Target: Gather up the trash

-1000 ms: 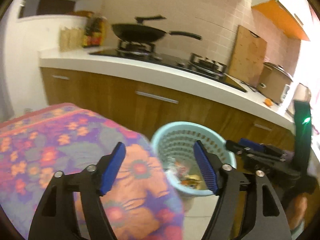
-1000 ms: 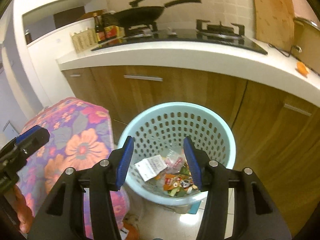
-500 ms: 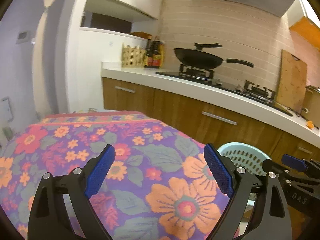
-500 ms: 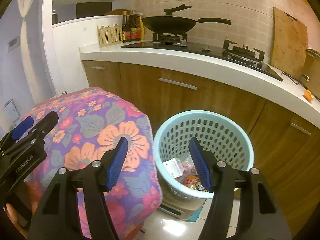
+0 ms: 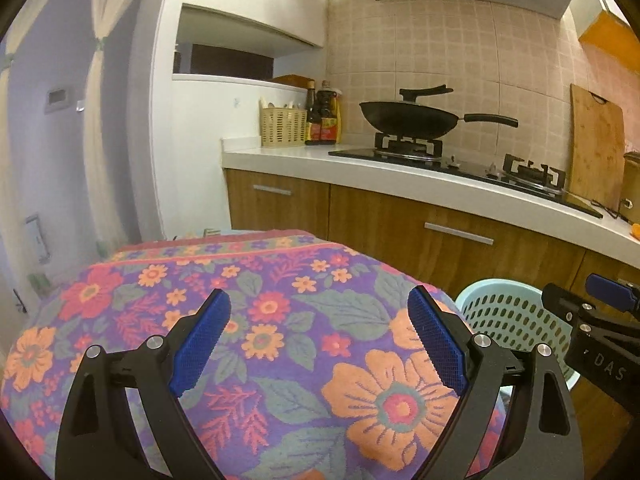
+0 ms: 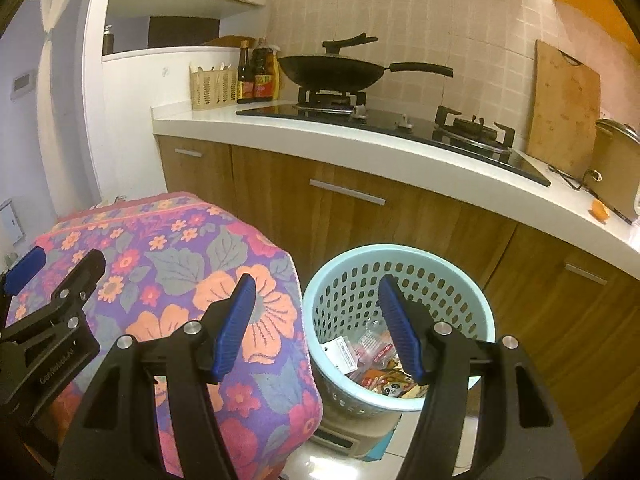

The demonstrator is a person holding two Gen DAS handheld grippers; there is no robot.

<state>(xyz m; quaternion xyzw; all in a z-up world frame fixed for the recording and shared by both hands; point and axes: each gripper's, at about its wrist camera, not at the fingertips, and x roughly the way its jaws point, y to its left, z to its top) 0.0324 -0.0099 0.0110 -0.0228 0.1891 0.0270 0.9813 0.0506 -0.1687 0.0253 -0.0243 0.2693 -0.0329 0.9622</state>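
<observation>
A light blue perforated trash basket (image 6: 436, 264) stands on the floor by the kitchen cabinets, with wrappers and paper trash (image 6: 372, 364) inside. It also shows in the left wrist view (image 5: 516, 316). My right gripper (image 6: 316, 324) is open and empty, above the gap between the basket and the flower-patterned cloth (image 6: 172, 264). My left gripper (image 5: 320, 340) is open and empty over the cloth (image 5: 280, 340). No loose trash shows on the cloth.
A white counter (image 6: 360, 136) with a gas hob, a black wok (image 6: 332, 70), bottles (image 6: 256, 76), a yellow utensil basket (image 6: 212, 88) and a wooden cutting board (image 6: 564, 108) runs behind. Wooden cabinet doors (image 6: 360, 220) stand below it. A box (image 6: 360, 436) lies under the basket.
Both grippers have drawn back and up from the basket and swung left. The left one now looks over the cloth. The right one has opened wider.
</observation>
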